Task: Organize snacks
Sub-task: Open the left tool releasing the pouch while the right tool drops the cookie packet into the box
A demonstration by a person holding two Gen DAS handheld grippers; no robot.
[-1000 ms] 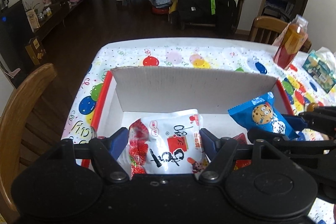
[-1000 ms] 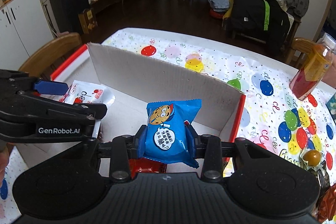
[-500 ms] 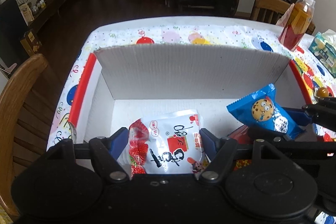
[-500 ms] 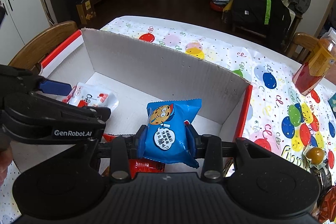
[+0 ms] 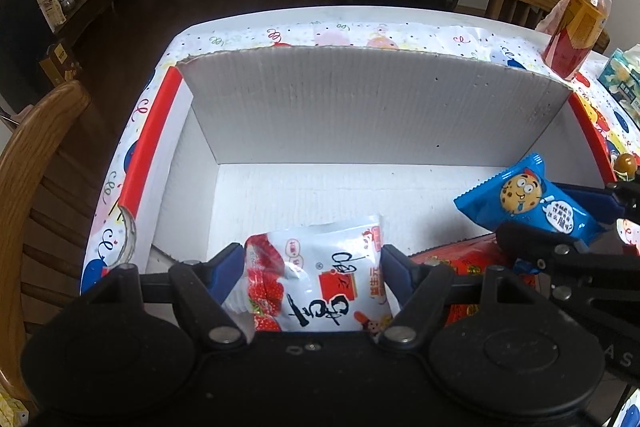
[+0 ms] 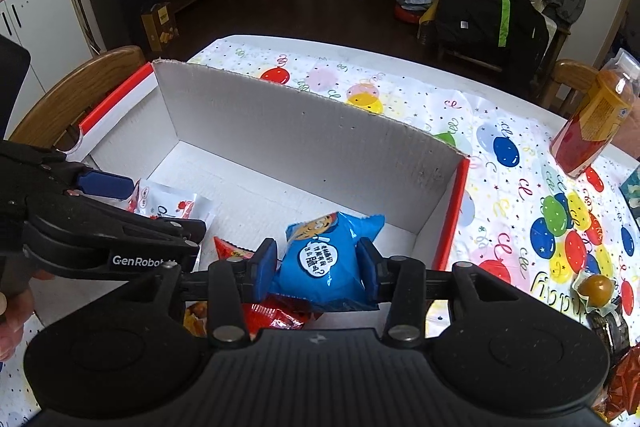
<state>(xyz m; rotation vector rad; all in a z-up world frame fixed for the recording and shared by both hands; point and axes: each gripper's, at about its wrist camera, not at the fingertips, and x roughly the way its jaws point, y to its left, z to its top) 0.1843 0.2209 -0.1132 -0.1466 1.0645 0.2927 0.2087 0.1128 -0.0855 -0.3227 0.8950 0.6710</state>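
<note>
Left wrist view. Left gripper [image 5: 313, 269]: jaws clamped on a white strawberry-print snack packet [image 5: 320, 283], pads pressing both its sides, held low inside the box. White cardboard box [image 5: 372, 115], red-edged side flaps, back wall upright, floor mostly bare. Red snack packet [image 5: 464, 259] lying on the box floor at the near right. Blue cookie packet [image 5: 524, 203] at the right, between the fingers of the right gripper [image 5: 576, 223]. Balloon-print tablecloth [image 5: 280, 33] under the box. Orange drink bottle [image 5: 576, 27] at the table's far right corner.

Right wrist view. Right gripper [image 6: 316, 265]: jaws have just been opening; the blue cookie packet [image 6: 320, 263] sits between them, tilted over, a gap showing at the left pad, so the grip is released. Red snack packet [image 6: 272, 315] directly beneath it. Left gripper [image 6: 132, 211] at the left with the white packet [image 6: 172, 205]. Box [image 6: 304, 143]; bottle [image 6: 596, 119] on the cloth to the right.
</note>
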